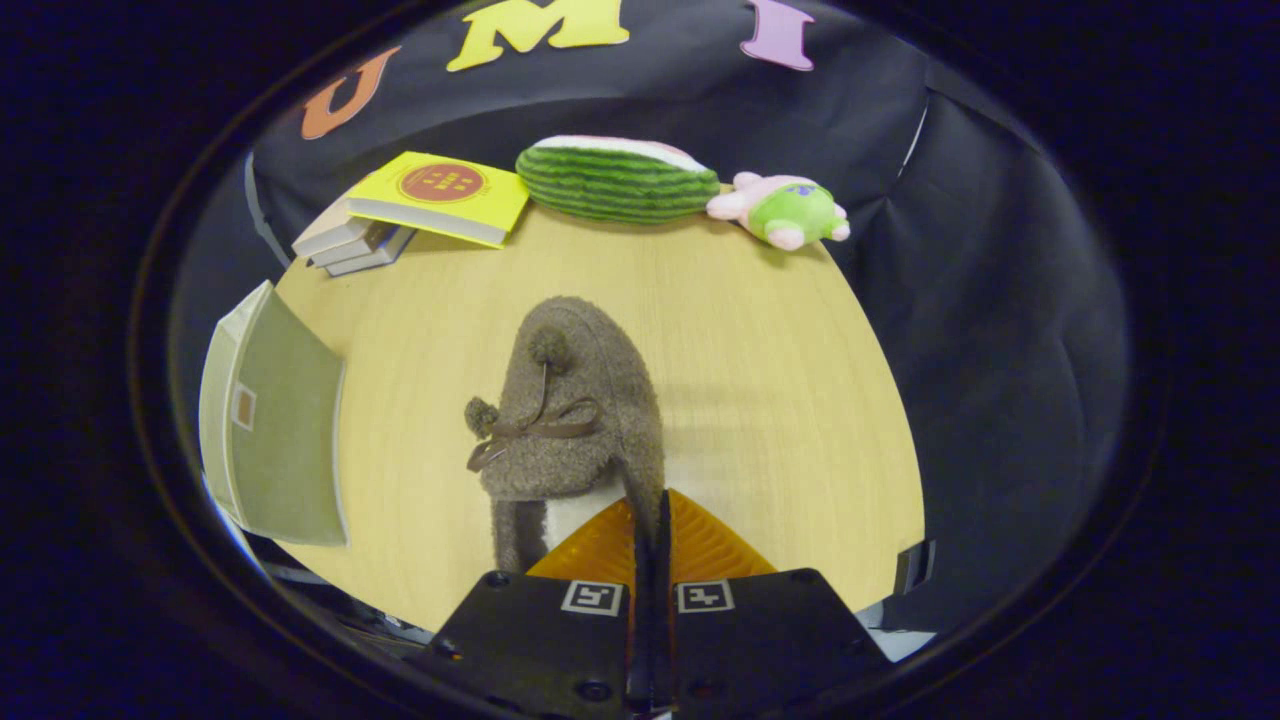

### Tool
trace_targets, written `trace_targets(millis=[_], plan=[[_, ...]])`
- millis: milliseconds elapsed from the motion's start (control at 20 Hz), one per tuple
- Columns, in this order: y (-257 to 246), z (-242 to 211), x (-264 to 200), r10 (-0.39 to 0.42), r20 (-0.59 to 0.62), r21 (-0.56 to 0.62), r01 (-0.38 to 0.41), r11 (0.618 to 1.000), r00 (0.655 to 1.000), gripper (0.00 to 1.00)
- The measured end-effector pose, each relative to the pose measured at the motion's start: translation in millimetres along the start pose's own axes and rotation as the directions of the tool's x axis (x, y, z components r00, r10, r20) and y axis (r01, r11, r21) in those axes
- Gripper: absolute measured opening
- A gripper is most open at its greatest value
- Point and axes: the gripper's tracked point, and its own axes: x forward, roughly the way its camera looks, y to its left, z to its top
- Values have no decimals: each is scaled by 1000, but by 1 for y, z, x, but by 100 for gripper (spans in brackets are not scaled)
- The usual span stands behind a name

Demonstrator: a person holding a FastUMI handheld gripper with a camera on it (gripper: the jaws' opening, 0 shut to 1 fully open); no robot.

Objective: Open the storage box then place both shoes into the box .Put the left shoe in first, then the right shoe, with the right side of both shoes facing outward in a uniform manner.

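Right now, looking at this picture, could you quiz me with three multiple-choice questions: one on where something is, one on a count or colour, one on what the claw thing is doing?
1. Where is the watermelon plush?
A. At the table's far edge, between the yellow book and the pink-and-green plush
B. Between the fingers
C. On the stack of books

2. How many pompoms hang on the brown fuzzy shoe?
A. None
B. Two
C. Five

3. What is the gripper doing?
A. Wide open above the table
B. Closed on the shoe's rear rim
C. Closed on a book

Answers:
1 A: it lies beside the yellow book, with the pink-and-green plush on its other side.
2 B: one pompom sits on top, one at the side by the bow.
3 B: the fingers meet with the shoe's rim pinched between them.
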Motion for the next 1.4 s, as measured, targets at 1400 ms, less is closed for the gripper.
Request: trace_targets(millis=[1400], plan=[[339,28,-123,361,145,38,-370,928,921,6]])
